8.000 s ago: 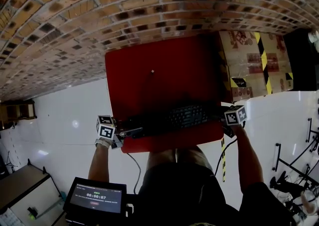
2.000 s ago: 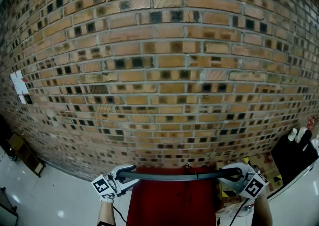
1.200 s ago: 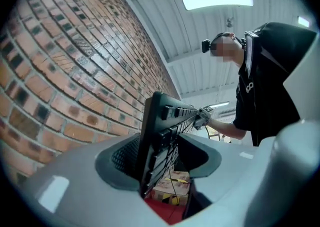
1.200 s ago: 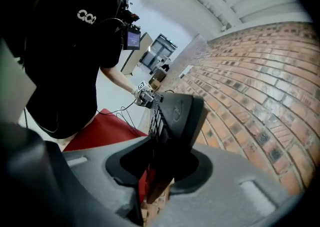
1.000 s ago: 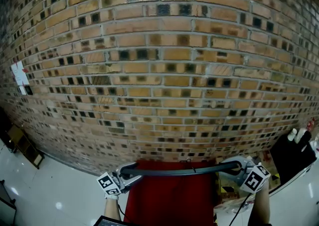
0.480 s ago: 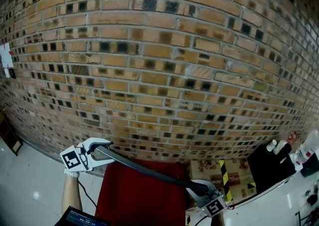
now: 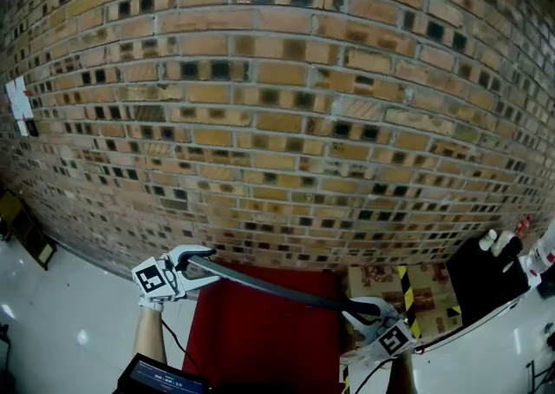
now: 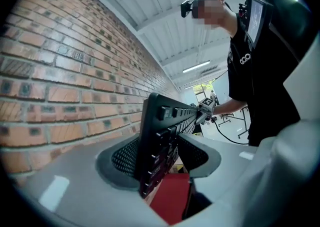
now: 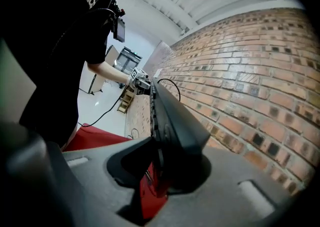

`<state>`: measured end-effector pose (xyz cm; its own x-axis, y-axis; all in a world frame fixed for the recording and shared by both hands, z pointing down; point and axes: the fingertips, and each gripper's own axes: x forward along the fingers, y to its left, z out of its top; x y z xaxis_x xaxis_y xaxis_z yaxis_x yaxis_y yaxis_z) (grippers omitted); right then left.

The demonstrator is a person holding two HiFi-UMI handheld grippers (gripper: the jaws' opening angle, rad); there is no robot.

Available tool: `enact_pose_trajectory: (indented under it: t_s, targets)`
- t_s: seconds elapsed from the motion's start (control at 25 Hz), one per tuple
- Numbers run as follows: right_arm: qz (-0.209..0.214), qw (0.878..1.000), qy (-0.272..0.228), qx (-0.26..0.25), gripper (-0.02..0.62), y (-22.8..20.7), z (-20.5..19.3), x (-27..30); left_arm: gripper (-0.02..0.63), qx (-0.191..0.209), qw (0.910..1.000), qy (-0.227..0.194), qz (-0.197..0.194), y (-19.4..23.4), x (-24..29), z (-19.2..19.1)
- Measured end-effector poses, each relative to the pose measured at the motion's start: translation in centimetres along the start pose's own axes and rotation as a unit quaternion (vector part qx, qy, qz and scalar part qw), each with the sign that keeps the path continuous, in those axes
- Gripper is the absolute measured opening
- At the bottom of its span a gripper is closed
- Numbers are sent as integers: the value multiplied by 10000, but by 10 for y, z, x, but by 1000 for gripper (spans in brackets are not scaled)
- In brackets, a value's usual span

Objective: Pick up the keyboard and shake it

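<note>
The black keyboard (image 7: 277, 288) hangs in the air above the red table (image 7: 260, 340), edge-on to the head view and tilted, left end higher than right. My left gripper (image 7: 201, 266) is shut on its left end, and my right gripper (image 7: 357, 305) is shut on its lower right end. In the left gripper view the keyboard (image 8: 162, 131) stands with its keys showing, clamped in the left gripper (image 8: 160, 156), and the right gripper (image 8: 205, 112) shows at its far end. The right gripper view shows the keyboard's smooth back (image 9: 175, 116) clamped in the right gripper (image 9: 162, 163).
A brick wall (image 7: 286, 106) fills the space close behind the keyboard. A cardboard box with yellow-black tape (image 7: 408, 292) stands right of the table, and a black stand (image 7: 486, 275) beyond it. A small screen (image 7: 160, 377) sits at the bottom edge. The person (image 8: 260, 71) stands beside the keyboard.
One second ago the keyboard was held level. Its left end has since risen and its right end dropped, steepest half a second ago. Both grippers kept their hold.
</note>
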<state>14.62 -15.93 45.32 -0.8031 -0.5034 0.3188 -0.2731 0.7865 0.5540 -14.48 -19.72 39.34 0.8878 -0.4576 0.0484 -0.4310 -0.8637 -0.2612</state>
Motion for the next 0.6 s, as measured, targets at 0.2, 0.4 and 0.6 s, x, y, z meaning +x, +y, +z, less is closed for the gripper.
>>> enact_pose_trajectory:
  t_s: [0.2,0.4,0.6]
  targets:
    - [66,9987,262,-435,75,-27,10,-9,252,-378,9988,-281,152,-17,4,-11]
    - [153,9959,370,-806,81,-28,35,-18,253,-509,9960,-623,389,-35,-13,-9]
    - [350,9958,350,-771,83,-20,34,1,254,-736,9950,-456,502,-39,-30,-29]
